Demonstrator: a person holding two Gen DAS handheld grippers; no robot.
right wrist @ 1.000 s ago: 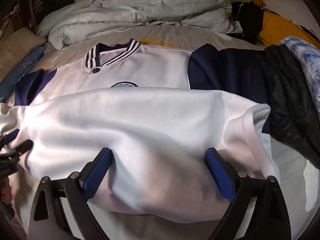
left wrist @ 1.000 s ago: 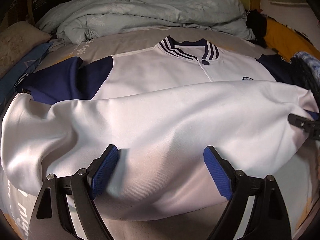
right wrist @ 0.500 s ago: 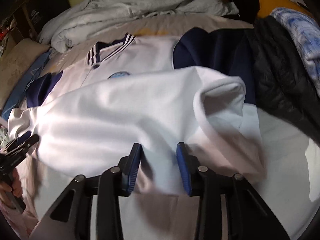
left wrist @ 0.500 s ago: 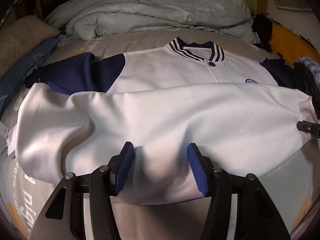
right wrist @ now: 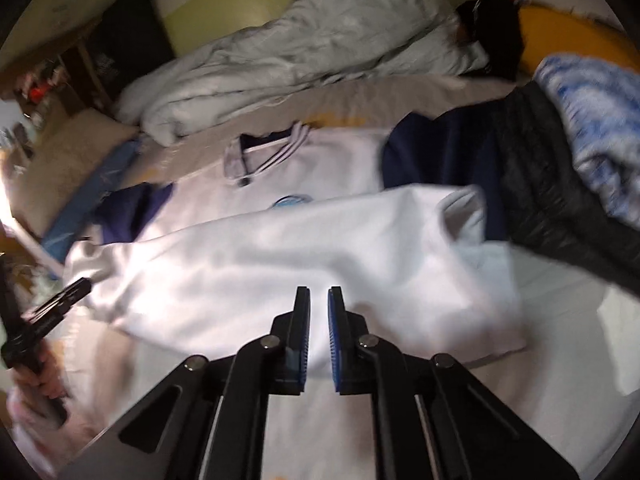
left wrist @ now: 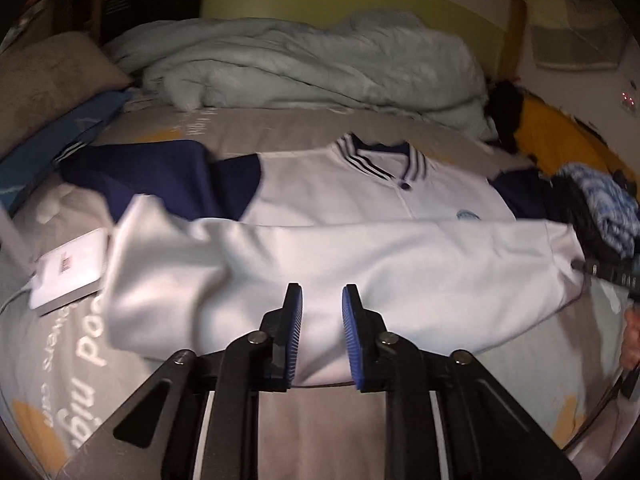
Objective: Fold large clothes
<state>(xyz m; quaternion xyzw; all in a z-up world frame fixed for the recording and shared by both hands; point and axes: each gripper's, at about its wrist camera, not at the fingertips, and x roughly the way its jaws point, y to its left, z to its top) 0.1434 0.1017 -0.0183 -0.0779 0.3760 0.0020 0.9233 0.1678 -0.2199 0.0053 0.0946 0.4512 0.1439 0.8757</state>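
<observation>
A white jacket (left wrist: 360, 200) with navy sleeves and a striped collar lies front up on the bed, its lower part folded up toward the chest. My left gripper (left wrist: 321, 300) is closing, and its blue pads pinch a ridge of the white fabric at the near edge of that fold. In the right wrist view the jacket (right wrist: 300, 168) shows again, with my right gripper (right wrist: 319, 300) closing on the same near edge; white cloth sits in the narrow gap. Each gripper shows at the other view's border: the right gripper (left wrist: 608, 272) and the left gripper (right wrist: 60, 300).
A crumpled pale quilt (left wrist: 300, 68) fills the back of the bed. A flat white box (left wrist: 68, 276) lies left of the jacket on the lettered grey sheet (left wrist: 80, 360). A dark quilted garment (right wrist: 560, 200) and a blue-white fleece (right wrist: 592, 128) lie at the right.
Both pairs of jaws went from wide apart to narrow, gathering white fabric between the pads. Both grippers rose, and the jacket's left edge drew in, uncovering the white box.
</observation>
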